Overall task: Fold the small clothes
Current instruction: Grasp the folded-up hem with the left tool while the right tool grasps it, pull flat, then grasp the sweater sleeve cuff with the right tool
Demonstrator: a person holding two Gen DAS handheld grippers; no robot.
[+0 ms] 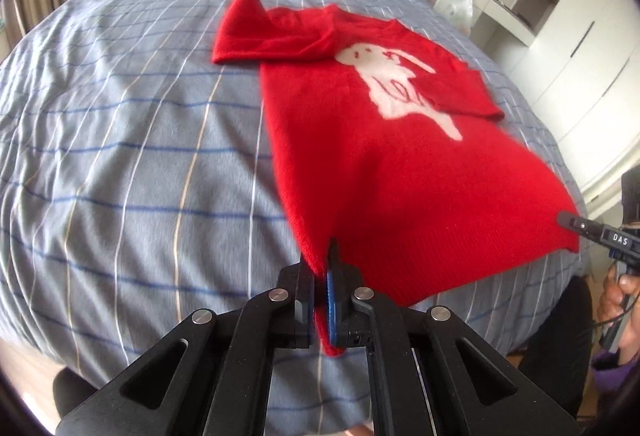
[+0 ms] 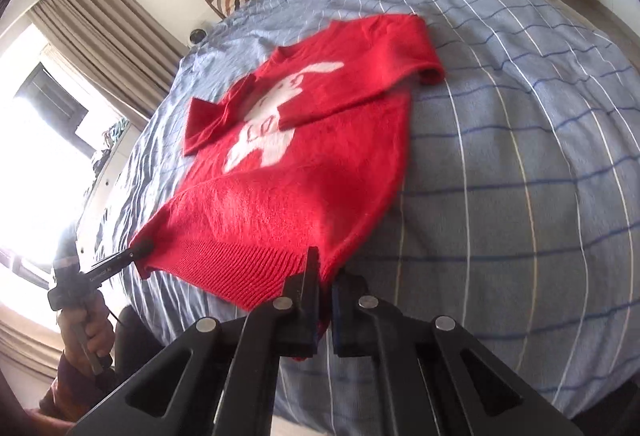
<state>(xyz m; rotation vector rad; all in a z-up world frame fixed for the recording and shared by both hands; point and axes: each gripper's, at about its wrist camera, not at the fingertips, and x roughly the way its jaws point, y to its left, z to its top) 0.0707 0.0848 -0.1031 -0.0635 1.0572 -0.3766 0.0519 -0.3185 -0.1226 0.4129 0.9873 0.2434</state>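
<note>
The red sweater lay on the bed near its foot edge, each hand-held gripper — left, right — clamped on a hem corner; uneven lifting risked a skewed fold, or the sleeves slipping loose.

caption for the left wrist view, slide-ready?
Left gripper pinching the hem corner of a red rabbit-print sweater on a checked bedspread.

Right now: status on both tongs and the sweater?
Left tongs shut on red sweater hem corner. Right tongs shut on the other hem corner. Both sleeves folded in across the front, sweater lying on the bed. Nothing in the way.
</note>
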